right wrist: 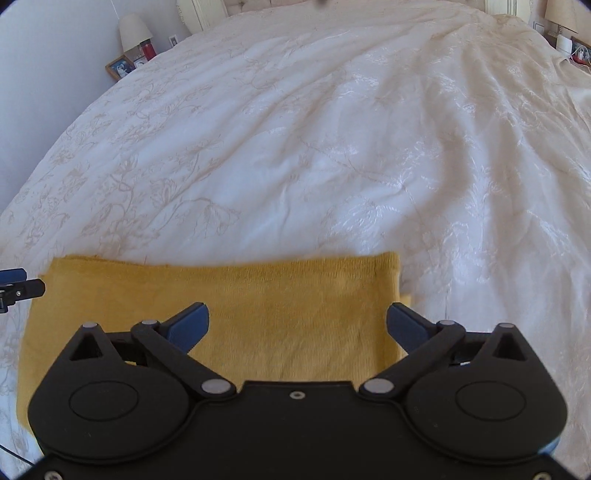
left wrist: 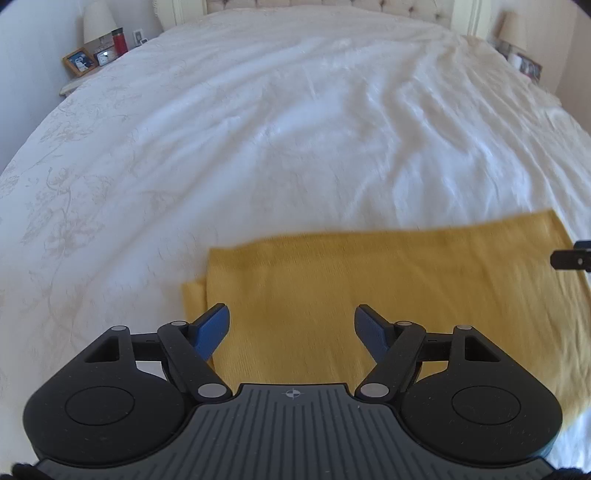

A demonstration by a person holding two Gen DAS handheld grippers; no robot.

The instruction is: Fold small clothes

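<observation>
A mustard-yellow knit garment [left wrist: 388, 291] lies folded flat on the white bedspread [left wrist: 258, 147], with a lower layer showing at its left edge. My left gripper [left wrist: 291, 325] is open and empty, hovering over the garment's left part. The garment [right wrist: 258, 302] also shows in the right wrist view, with its folded right edge near the right finger. My right gripper [right wrist: 297, 321] is open and empty over the garment's right part. Each gripper's tip shows at the edge of the other's view: the right gripper [left wrist: 572, 256] in the left wrist view and the left gripper [right wrist: 18, 286] in the right wrist view.
The embroidered bedspread [right wrist: 295, 147] stretches far ahead to a tufted headboard [left wrist: 321, 5]. A nightstand at the far left holds a lamp [left wrist: 96, 22], a red bottle [left wrist: 119, 40] and a photo frame [left wrist: 80, 61]. Another nightstand with a lamp [left wrist: 511, 27] stands at the far right.
</observation>
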